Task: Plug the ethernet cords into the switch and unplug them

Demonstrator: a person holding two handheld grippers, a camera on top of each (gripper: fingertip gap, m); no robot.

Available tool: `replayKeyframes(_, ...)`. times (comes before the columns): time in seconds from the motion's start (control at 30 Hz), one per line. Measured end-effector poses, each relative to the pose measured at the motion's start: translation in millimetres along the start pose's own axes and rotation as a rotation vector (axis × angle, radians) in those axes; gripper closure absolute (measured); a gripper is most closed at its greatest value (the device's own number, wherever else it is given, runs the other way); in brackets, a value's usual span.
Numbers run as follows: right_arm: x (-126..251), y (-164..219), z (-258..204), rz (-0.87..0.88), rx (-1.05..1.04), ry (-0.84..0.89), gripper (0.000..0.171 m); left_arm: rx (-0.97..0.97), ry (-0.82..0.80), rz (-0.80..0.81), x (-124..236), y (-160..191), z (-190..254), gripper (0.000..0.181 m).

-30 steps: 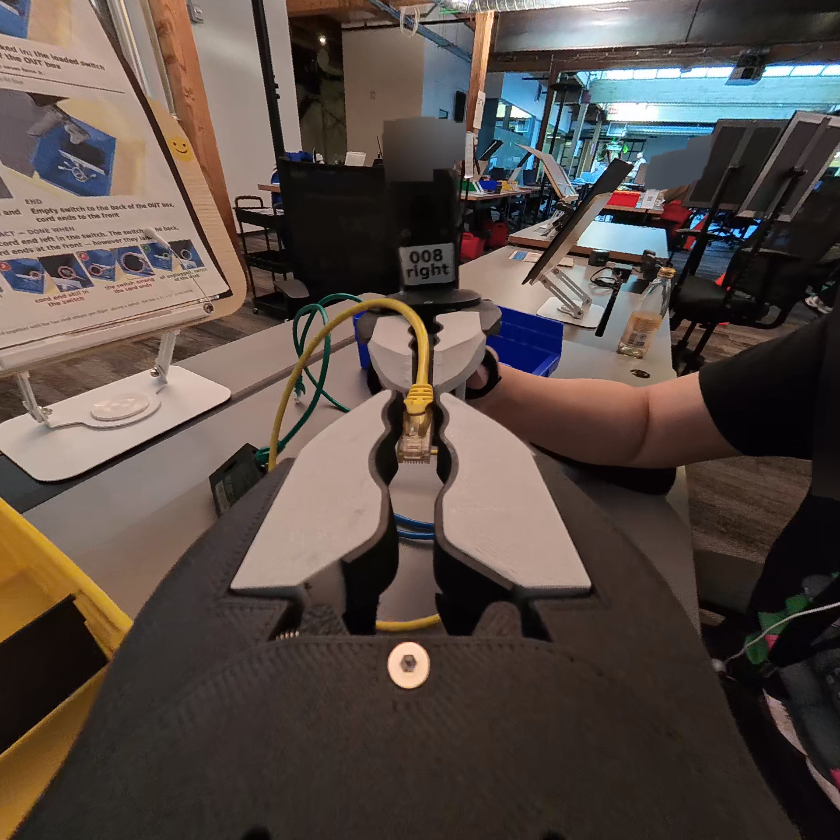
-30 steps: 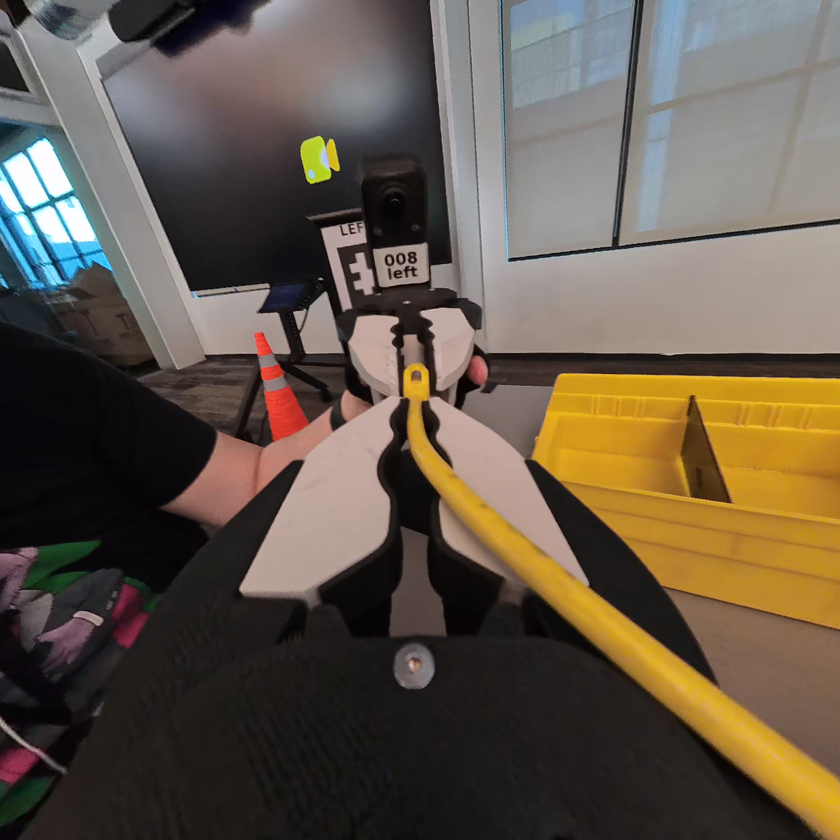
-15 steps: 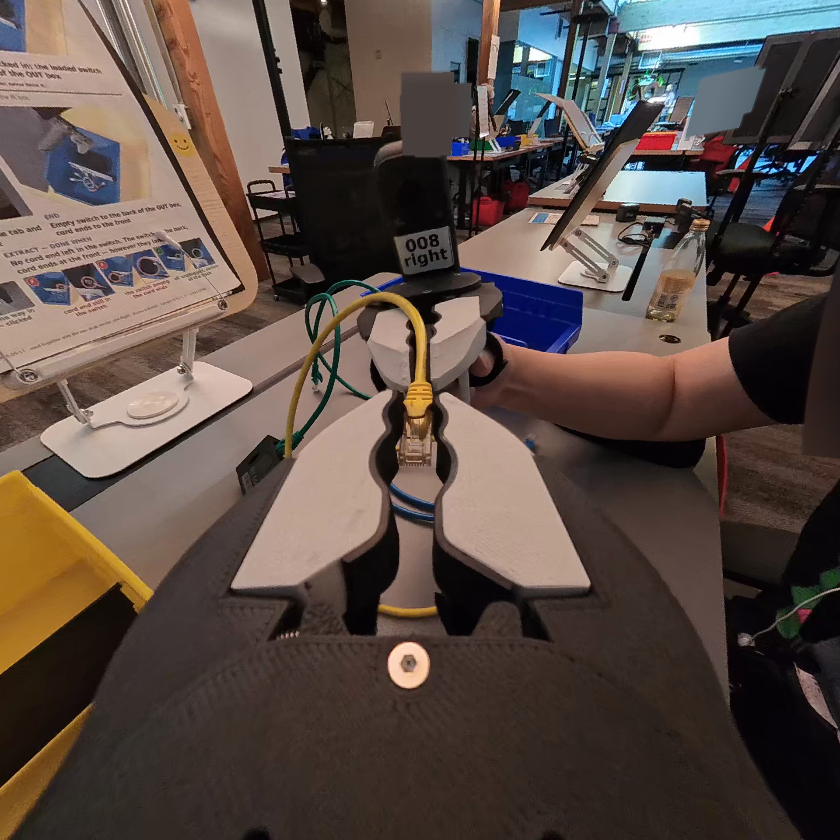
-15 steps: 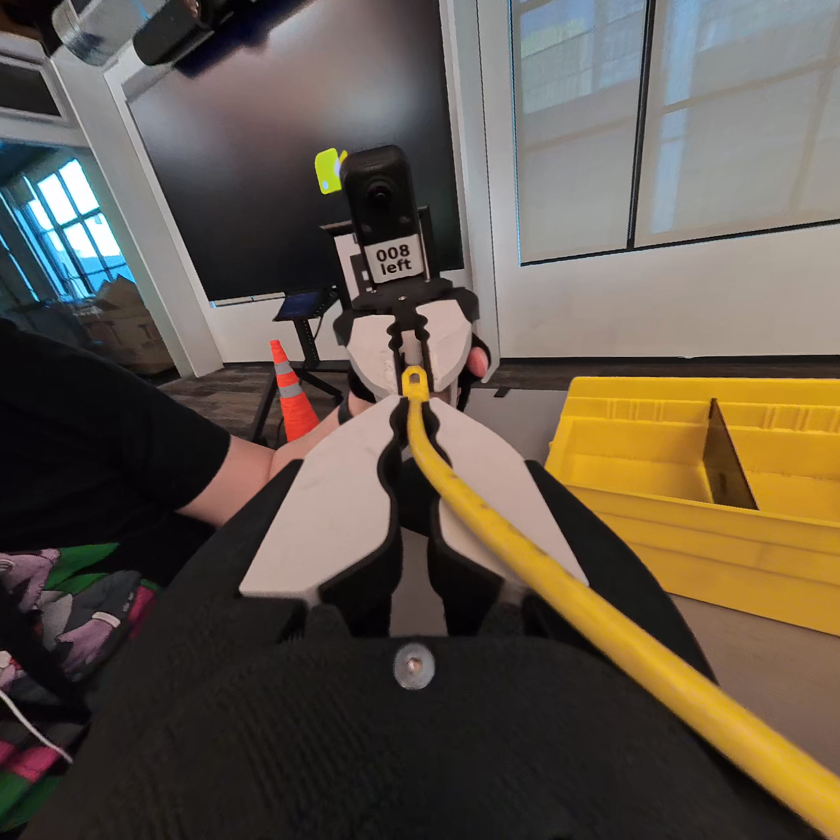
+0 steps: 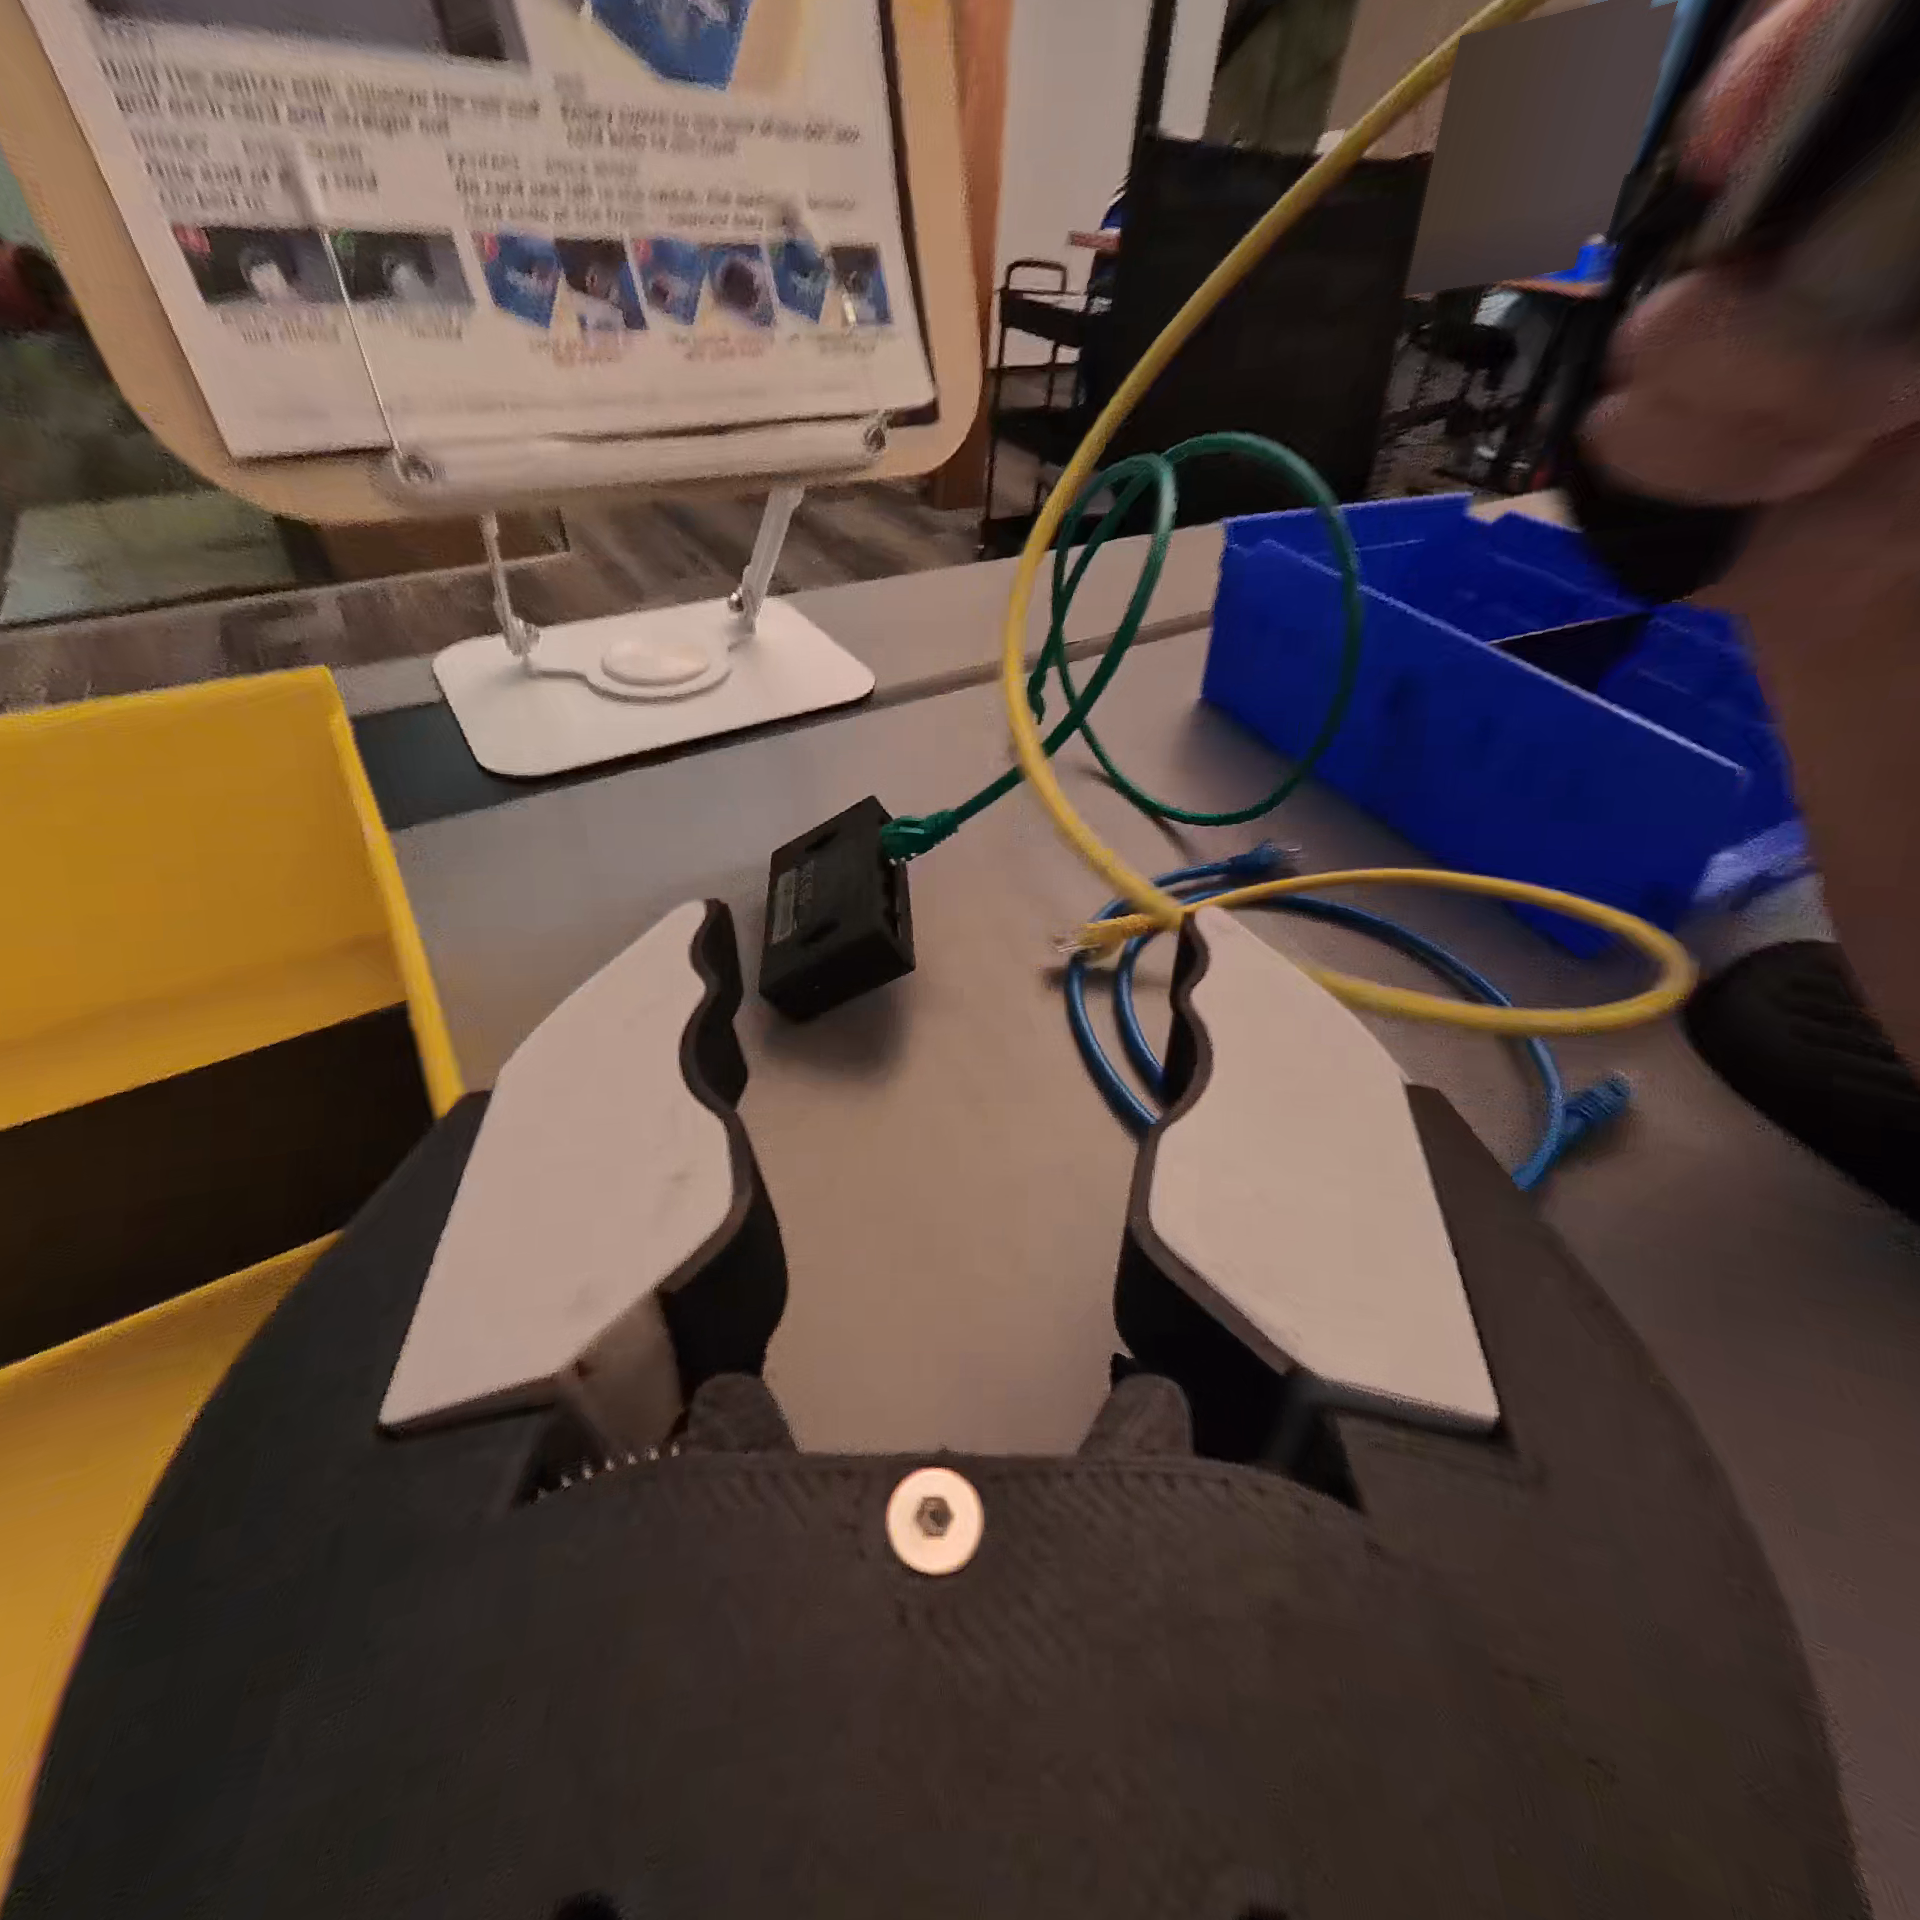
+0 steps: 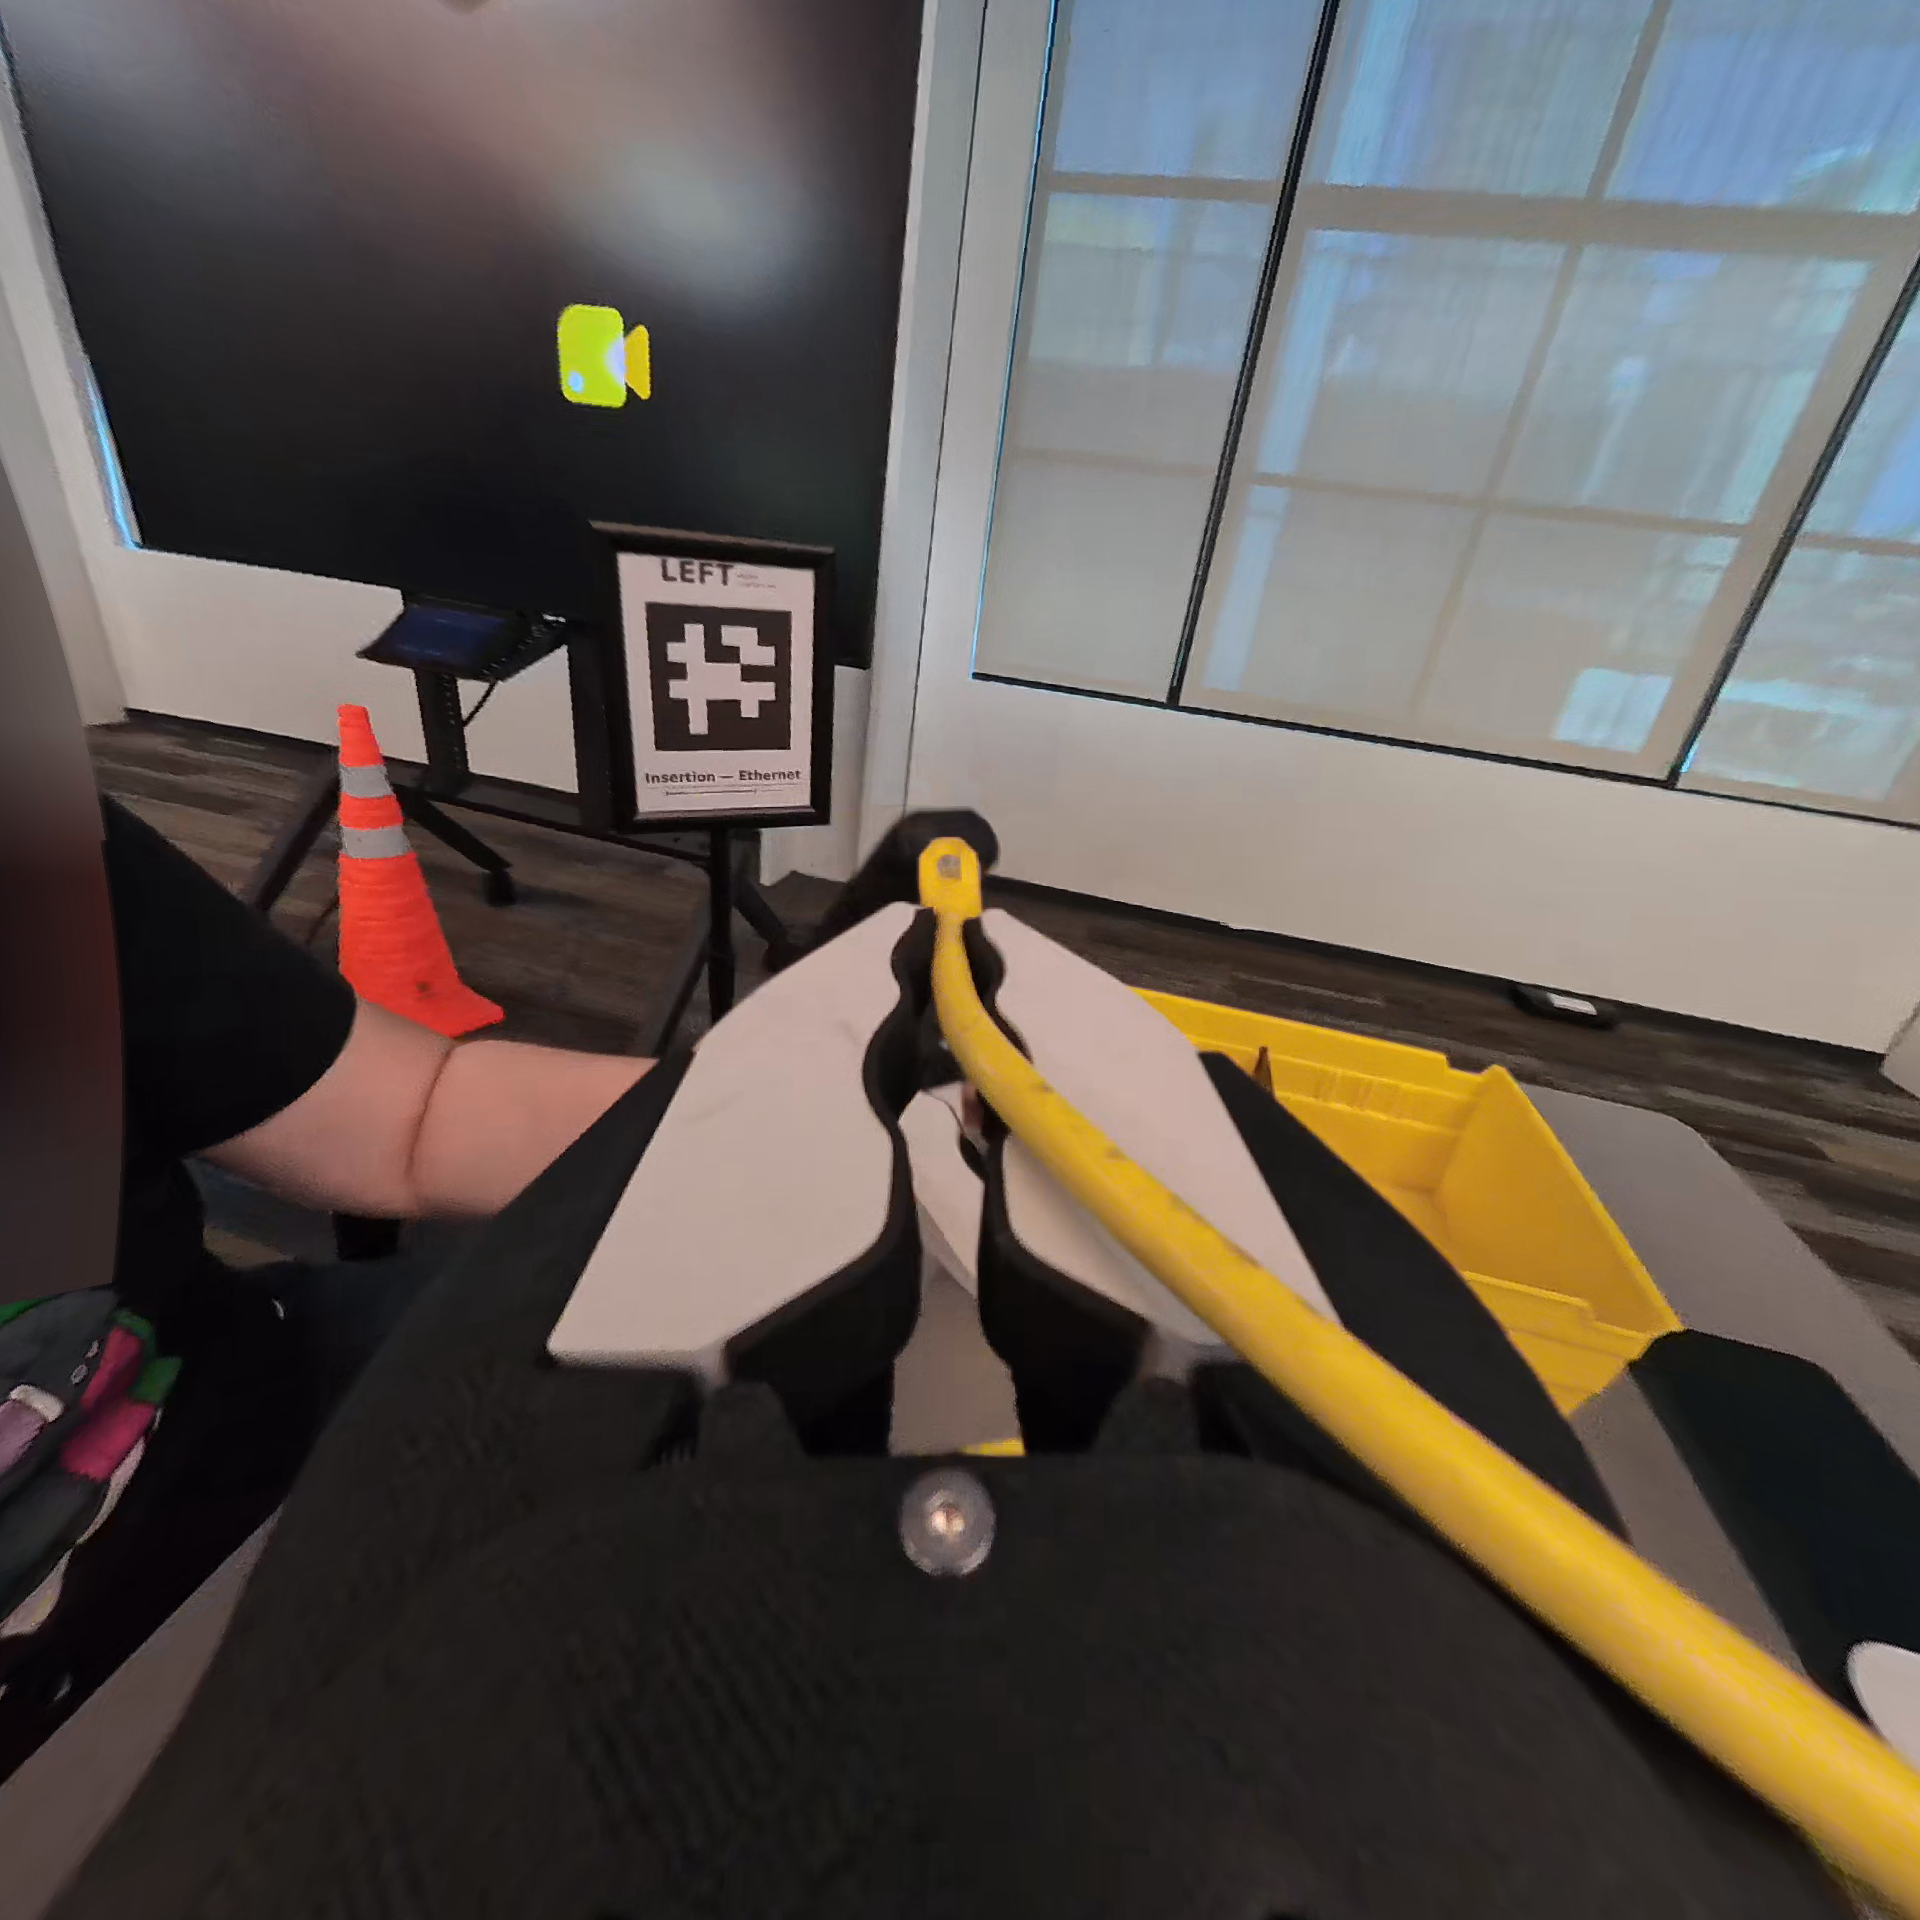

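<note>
Grey table (image 5: 935, 1143): left gripper (image 5: 951, 945) now gapes empty, having released yellow cord (image 6: 1195, 1195); right gripper (image 6: 940, 914) stays clamped on it, switch (image 5: 836, 914) next.

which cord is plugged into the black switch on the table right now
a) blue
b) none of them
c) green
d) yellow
c: in the left wrist view the green cord ends in a plug seated in the switch, while the blue cord lies loose on the table and the yellow cord is clamped in the right gripper.
</note>
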State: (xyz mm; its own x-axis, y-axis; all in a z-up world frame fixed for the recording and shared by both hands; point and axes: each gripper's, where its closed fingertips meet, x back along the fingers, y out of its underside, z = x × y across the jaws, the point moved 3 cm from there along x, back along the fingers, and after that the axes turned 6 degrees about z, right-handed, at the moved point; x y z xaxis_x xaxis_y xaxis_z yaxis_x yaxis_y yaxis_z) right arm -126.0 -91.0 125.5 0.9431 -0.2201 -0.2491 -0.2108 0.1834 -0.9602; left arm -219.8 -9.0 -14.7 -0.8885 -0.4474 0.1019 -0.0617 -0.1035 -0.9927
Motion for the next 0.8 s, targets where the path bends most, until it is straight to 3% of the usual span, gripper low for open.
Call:
replayKeyframes(0.13,11.5,-21.6,-9.2,-0.029,0.035,0.020,0.165,0.116,-0.053,0.016,-43.1,8.1,-7.9,0.106)
replayKeyframes(0.3,20.2,-43.3,-23.3,-0.012,0.110,0.020,0.165,0.139,-0.139,-0.247,-92.1,62.4,-26.9,0.087)
replayKeyframes(0.4,22.2,-47.3,-25.9,-0.004,0.122,0.016,0.165,0.144,-0.199,-0.297,-101.5,78.8,-36.3,0.085)
replayKeyframes(0.67,25.5,-46.7,-21.1,-0.003,0.115,0.022,0.165,0.263,-0.162,-0.402,-122.5,93.3,-43.8,0.085)
replayKeyframes(0.8,28.0,-48.8,-21.7,-0.006,0.132,0.026,0.165,0.274,-0.117,-0.438,-128.9,94.1,-47.1,0.094)
